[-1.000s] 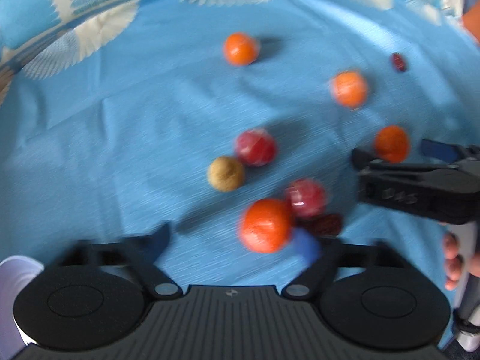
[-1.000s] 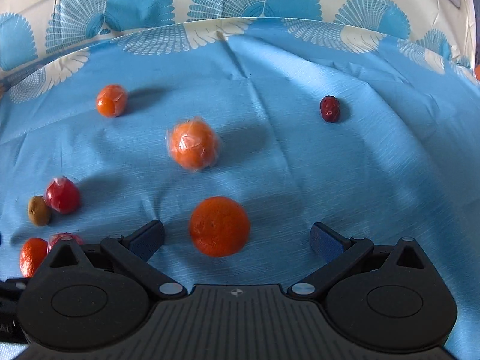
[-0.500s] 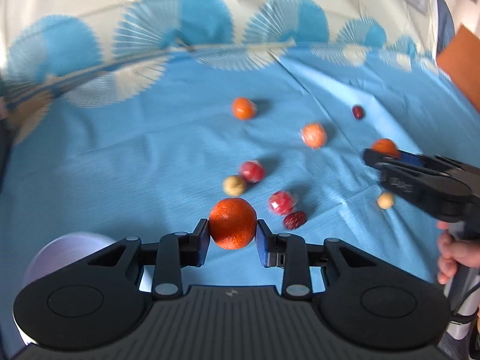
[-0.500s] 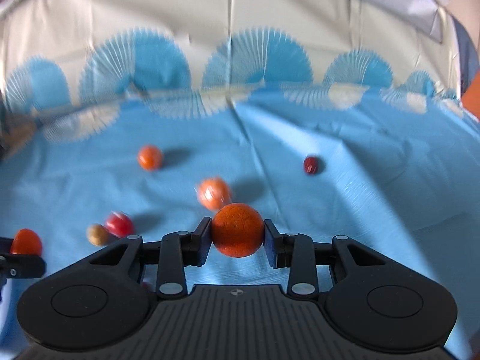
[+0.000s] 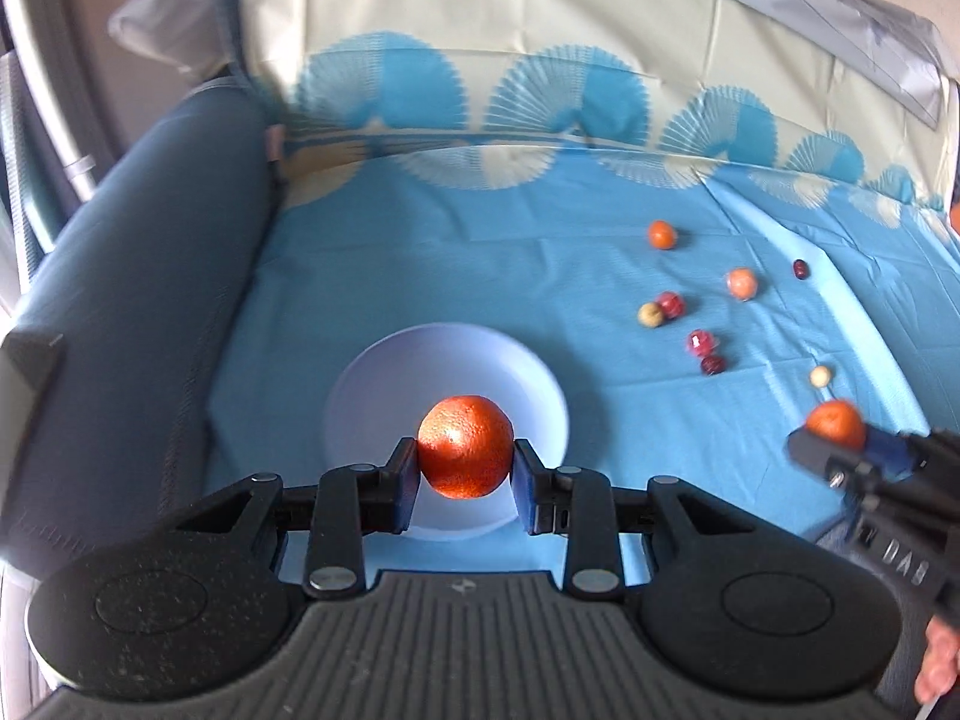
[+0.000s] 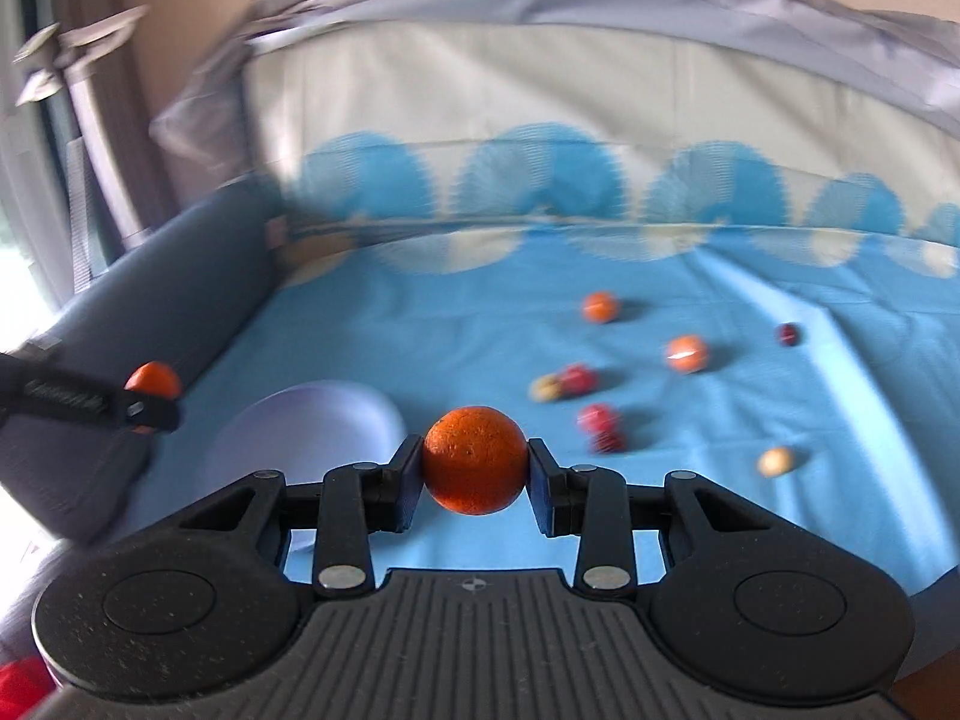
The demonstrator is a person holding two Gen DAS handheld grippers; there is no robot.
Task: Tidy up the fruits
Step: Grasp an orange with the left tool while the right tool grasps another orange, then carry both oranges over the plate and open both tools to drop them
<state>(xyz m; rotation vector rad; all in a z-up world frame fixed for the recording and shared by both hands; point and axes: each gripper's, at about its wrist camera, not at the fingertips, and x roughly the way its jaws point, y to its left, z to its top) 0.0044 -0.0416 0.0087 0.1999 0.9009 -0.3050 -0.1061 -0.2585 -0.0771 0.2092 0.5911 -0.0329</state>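
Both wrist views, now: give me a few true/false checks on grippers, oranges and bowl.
1. The left gripper is shut on a round orange. True.
2. The right gripper is open and carries nothing. False: it clamps a second orange.
3. The pale lavender round bowl already contains fruit. False: no fruit lies in it; the left orange is held above it.
4. Several small fruits lie loose on the blue cloth. True.
5. In the right view, the bowl sits right of the held orange. False: left.
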